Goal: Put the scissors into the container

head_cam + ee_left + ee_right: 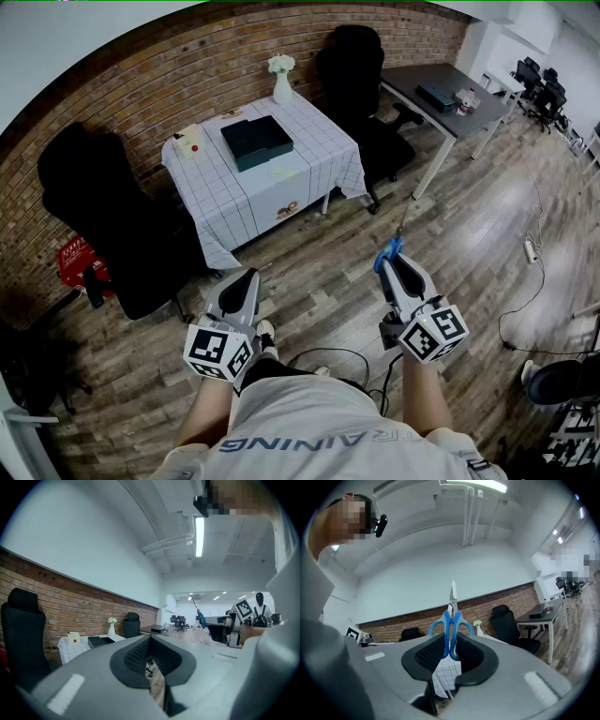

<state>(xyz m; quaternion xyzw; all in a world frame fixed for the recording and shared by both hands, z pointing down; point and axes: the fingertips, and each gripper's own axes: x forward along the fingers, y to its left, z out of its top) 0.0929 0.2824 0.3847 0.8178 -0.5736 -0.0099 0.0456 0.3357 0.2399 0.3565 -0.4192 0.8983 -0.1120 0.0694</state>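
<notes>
Blue-handled scissors (388, 251) stand blades-up in my right gripper (390, 264), which is shut on the handles (451, 623). The steel blades (453, 595) point upward. The container, a dark teal box (256, 141), lies on a small table with a white checked cloth (225, 192), well ahead of both grippers. My left gripper (246, 279) hovers over the wooden floor with its jaws together and nothing in them. In the left gripper view, the box (99, 641) shows far off at the left and the scissors (200, 617) at the right.
A white vase with flowers (281, 80) and a small cream card (192, 141) share the table. Black office chairs (117, 220) (356, 70) flank it before a brick wall. A grey desk (441, 98) stands at the right. Cables (323, 356) lie on the floor near my feet.
</notes>
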